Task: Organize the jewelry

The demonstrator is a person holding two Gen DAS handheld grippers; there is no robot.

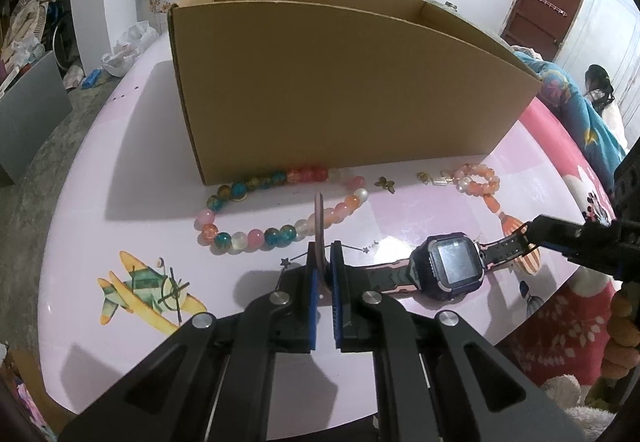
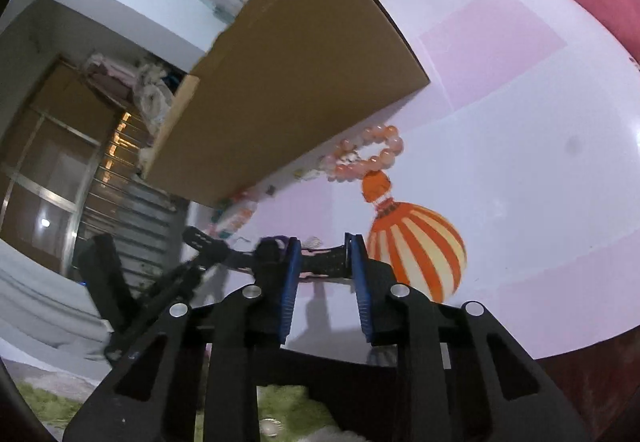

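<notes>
A dark smartwatch (image 1: 452, 266) with a black and pink strap lies on the pink tablecloth (image 1: 132, 162). My left gripper (image 1: 324, 254) is shut on one strap end (image 1: 319, 218), which sticks up between its blue pads. From the right, my right gripper (image 1: 530, 232) holds the other end. In the right wrist view that strap (image 2: 322, 262) spans the gap of the right gripper (image 2: 324, 242) and touches both pads. A multicoloured bead necklace (image 1: 280, 218) and an orange bead bracelet (image 1: 478, 178) (image 2: 372, 154) lie in front of the cardboard box (image 1: 340, 82) (image 2: 304, 82).
The open-topped box stands close behind the jewelry. A small butterfly charm (image 1: 385, 183) and little metal pieces (image 1: 430, 178) lie between necklace and bracelet. The round table's edge curves near on the left and right. A person (image 1: 598, 86) sits beyond the table at the right.
</notes>
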